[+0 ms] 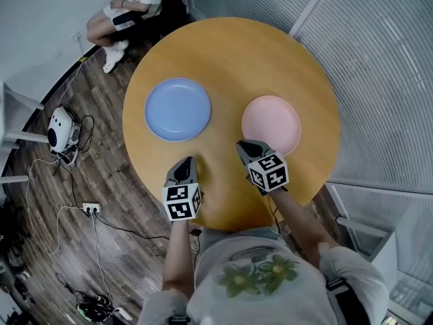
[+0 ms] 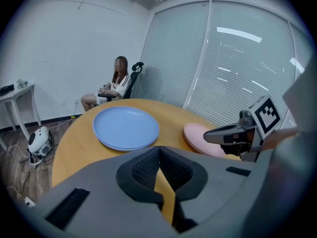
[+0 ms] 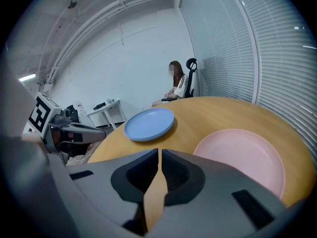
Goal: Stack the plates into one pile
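A blue plate lies on the left half of the round wooden table. A pink plate lies apart from it on the right half. My left gripper hovers over the table's near part, just short of the blue plate, shut with nothing in it. My right gripper sits by the pink plate's near left rim, its jaws together and empty. Each gripper shows at the edge of the other's view.
A person sits on a chair beyond the table's far left edge. On the wooden floor to the left lie a white device, a power strip and cables. Glass walls with blinds stand to the right.
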Demonstrator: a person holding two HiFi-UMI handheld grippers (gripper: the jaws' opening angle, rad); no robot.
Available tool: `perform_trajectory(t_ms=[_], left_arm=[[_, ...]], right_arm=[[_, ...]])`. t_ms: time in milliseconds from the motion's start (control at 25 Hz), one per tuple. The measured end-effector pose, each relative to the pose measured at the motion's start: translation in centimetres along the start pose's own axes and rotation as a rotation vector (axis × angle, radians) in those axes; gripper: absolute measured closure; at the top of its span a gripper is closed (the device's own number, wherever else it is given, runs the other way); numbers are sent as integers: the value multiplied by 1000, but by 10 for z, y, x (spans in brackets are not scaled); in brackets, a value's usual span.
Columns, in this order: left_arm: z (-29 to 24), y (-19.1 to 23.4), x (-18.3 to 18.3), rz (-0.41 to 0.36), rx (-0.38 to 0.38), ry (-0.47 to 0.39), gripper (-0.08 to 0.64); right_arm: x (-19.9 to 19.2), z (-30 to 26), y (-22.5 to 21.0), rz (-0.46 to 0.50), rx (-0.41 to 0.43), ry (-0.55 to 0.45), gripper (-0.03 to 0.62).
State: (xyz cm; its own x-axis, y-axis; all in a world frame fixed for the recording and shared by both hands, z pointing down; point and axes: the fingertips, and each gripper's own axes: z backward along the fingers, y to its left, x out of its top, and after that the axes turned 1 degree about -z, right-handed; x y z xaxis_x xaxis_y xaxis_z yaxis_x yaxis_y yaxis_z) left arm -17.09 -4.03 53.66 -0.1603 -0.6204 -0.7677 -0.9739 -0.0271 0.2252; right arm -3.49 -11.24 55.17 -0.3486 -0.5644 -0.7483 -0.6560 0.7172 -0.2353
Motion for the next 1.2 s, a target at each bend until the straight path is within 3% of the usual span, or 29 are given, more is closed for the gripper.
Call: perform_trajectory(t_ms=[280, 480, 880, 1080, 1200], left_arm=[[-13, -65, -25, -66, -119, 70, 541], [-30, -97, -13, -42, -183, 79, 540], [-90, -148, 21, -104, -255, 77, 534], [-116, -172, 20, -145, -304, 125, 417], [-131, -178, 18, -160, -306, 148, 395]], right_arm=[[-47, 41, -9, -68, -22, 13, 540], [-52, 63, -39, -118, -82, -14, 539], [-49, 92, -117, -205, -227, -48, 537], [-57, 99, -151, -247, -299, -41, 494], [-61, 100, -169, -263, -331, -35, 463]])
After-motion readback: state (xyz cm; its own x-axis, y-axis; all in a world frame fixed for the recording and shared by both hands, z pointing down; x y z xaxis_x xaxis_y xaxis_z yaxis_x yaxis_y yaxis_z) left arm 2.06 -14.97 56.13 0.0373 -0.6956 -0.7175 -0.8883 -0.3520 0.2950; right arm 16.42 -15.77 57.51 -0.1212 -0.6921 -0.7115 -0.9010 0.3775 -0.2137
